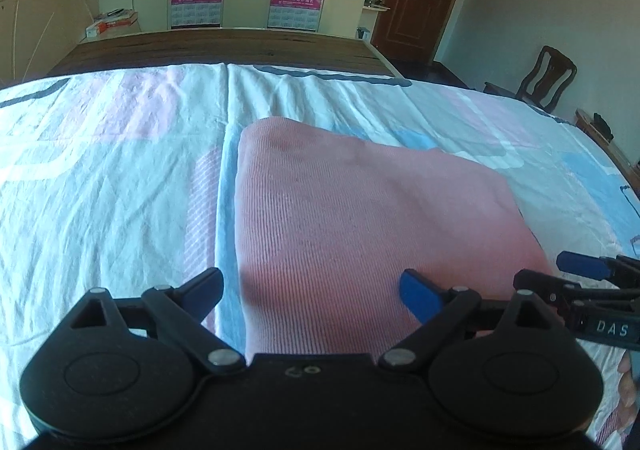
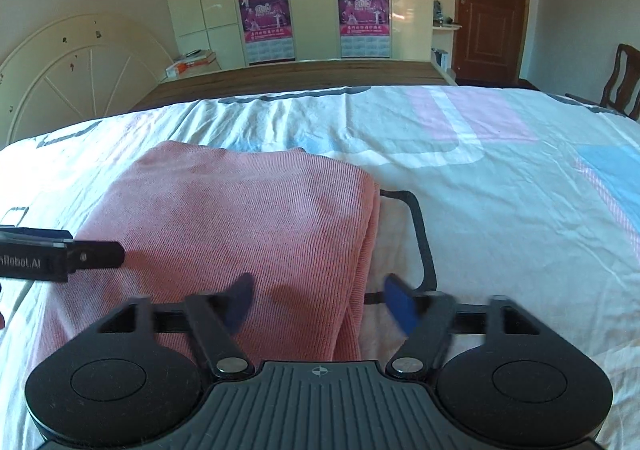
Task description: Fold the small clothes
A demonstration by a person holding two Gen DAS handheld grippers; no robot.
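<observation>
Pink ribbed garment (image 1: 360, 218) lies folded flat on the bed sheet (image 1: 100, 190), near the front edge, w/ its right side over a white piece w/ dark trim (image 2: 420, 234). Left gripper (image 1: 312, 290) and right gripper (image 2: 318, 300) both spread apart, holding nothing, low over the garment's near edge. Risk: a pinch could catch only the top layer, or the sheet too, so the fold skews or drags.

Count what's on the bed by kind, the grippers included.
Pink garment: 1
Patterned bedsheet: 1
Grippers: 2, left gripper and right gripper, both open
Total: 4
</observation>
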